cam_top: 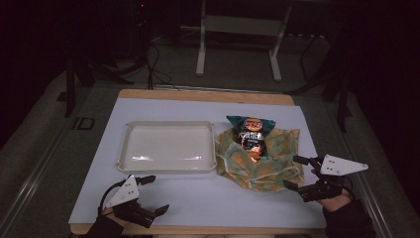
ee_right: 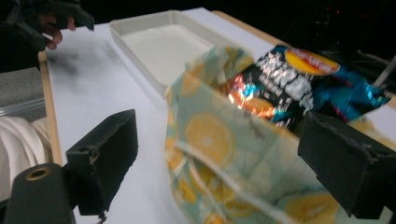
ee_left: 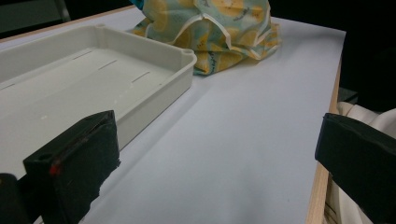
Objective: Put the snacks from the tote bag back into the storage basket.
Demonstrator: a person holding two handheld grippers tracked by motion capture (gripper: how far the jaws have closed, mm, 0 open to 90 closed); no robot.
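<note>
Here's the white tray point(cam_top: 168, 147), sitting empty on the white table top point(cam_top: 208, 198), and everything else hangs off it. Just right of the tray, touching its edge, slumps a lemon-print cloth bag point(cam_top: 260, 161) with a dark chip packet point(cam_top: 251, 135) poking out of its mouth. There's a round red-and-yellow logo up top on the packet, but the lettering is too blurred to read. The left gripper point(cam_top: 153, 194) hovers near the tray's front-left corner, jaws spread wide, nothing between them. The right gripper point(cam_top: 295, 172) sits beyond the bag, jaws apart too, pointing at the cloth.
</note>
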